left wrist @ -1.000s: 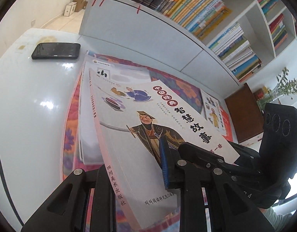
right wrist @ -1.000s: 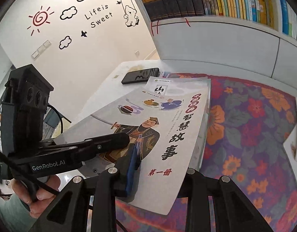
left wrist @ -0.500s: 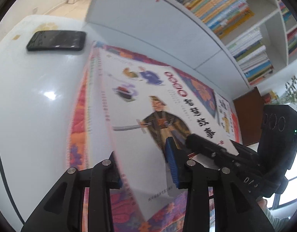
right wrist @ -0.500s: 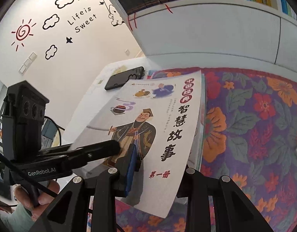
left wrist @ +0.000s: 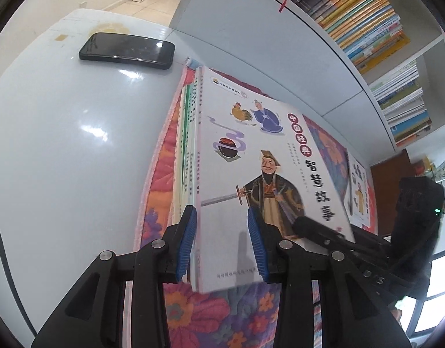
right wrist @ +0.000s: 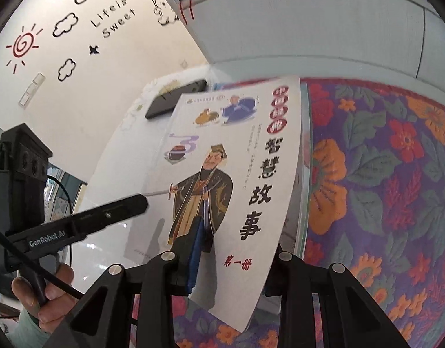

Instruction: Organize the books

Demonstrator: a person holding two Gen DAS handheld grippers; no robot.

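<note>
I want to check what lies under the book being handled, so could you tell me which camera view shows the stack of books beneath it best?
The left wrist view: the stack of books shows its spines, some green, beside the top book. In the right wrist view only a thin strip of page edges peeks out past that book.

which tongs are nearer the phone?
Left. The left tongs straddle the storybook's spine edge, on the phone's side; the right tongs grip its opposite edge.

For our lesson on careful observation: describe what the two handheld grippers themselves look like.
Each gripper, the left gripper and the right gripper, is matte black, with angular finger arms, silver screws and ribbed blue pads. The left one's body reads "GenRobot.AI" in white and trails a black cable.
</note>
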